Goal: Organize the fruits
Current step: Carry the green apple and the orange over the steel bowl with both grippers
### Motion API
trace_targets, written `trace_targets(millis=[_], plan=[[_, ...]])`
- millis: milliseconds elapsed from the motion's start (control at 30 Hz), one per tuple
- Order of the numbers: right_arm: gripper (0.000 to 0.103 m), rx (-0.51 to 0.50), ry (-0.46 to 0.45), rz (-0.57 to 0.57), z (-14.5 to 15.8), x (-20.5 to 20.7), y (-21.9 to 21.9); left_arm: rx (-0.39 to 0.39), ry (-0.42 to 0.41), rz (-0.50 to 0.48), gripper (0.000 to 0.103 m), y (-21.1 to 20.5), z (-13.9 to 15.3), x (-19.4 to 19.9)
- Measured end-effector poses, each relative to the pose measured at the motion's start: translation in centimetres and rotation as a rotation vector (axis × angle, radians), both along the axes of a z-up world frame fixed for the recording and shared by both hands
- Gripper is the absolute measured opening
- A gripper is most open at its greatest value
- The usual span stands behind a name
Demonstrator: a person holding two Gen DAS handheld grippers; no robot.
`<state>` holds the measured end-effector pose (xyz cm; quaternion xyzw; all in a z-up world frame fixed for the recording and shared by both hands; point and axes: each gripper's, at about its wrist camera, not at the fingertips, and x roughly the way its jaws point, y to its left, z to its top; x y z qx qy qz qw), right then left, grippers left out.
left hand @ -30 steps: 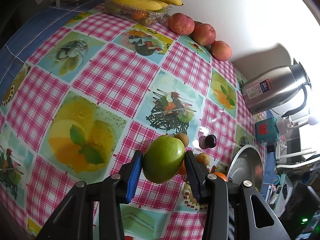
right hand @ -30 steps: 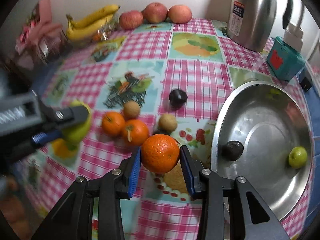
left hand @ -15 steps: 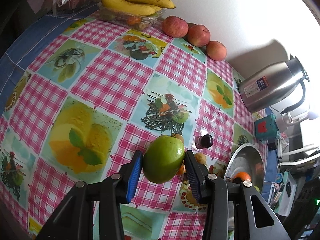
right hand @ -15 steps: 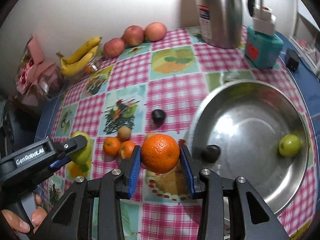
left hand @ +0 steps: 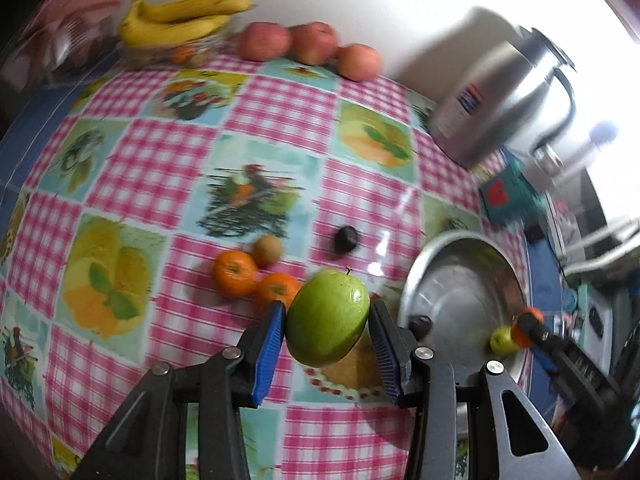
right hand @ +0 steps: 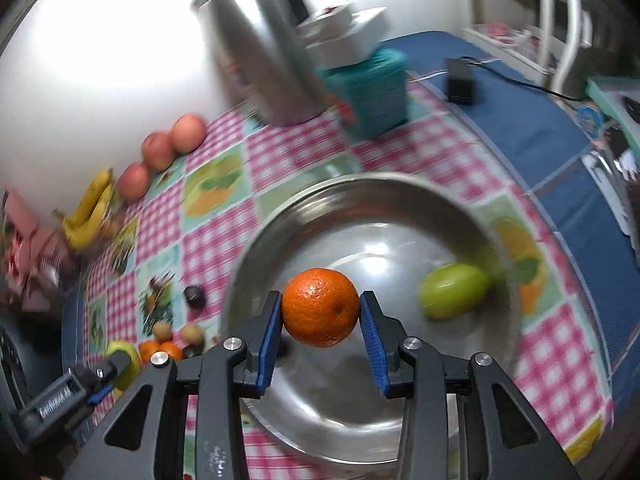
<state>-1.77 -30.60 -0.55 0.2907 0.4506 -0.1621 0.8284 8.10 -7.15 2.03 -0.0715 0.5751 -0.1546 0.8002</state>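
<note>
My left gripper (left hand: 327,322) is shut on a large green fruit (left hand: 328,318), held above the checked tablecloth just left of the steel bowl (left hand: 448,252). My right gripper (right hand: 320,314) is shut on an orange (right hand: 320,306), held over the bowl (right hand: 280,224). The bowl holds a small green fruit (right hand: 454,290) and a dark fruit (left hand: 422,323). Two small oranges (left hand: 234,272), a brown fruit (left hand: 267,249) and a dark fruit (left hand: 346,238) lie on the cloth left of the bowl.
Bananas (left hand: 180,16) on a clear box and three apples (left hand: 308,42) line the back wall. A steel kettle (left hand: 492,96) and a teal box (left hand: 508,196) stand behind the bowl. A black adapter with cable (right hand: 460,80) lies on the blue cloth.
My right gripper has carried the orange from beside the bowl to over its middle. My left gripper has moved right with the green fruit, closer to the bowl.
</note>
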Motion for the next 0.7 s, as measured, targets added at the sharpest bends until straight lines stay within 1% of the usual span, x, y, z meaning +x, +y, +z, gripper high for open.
trace_targets(millis=[100,267,367,467,700], plan=[[0.040,0.004,-0.015,-0.051,0.3,-1.2,-1.9,0.000,-0.011,-0.077,0.046,-2.6,0.2,-1.1],[0.040,-0.010,-0.036,-0.094,1.0,-2.5,-3.5,0.006,-0.034,-0.201,0.046,-6.5,0.4,-3.0],[0.040,-0.015,-0.041,-0.097,1.1,-2.9,-3.9,0.006,-0.030,-0.239,0.046,-8.1,0.0,-3.4],[0.040,-0.017,-0.041,-0.090,1.2,-3.1,-3.9,0.022,-0.030,-0.273,0.046,-9.3,-0.4,-3.8],[0.041,-0.018,-0.029,-0.052,0.9,-2.4,-3.1,0.044,-0.027,-0.319,0.046,-10.4,-1.4,-4.5]])
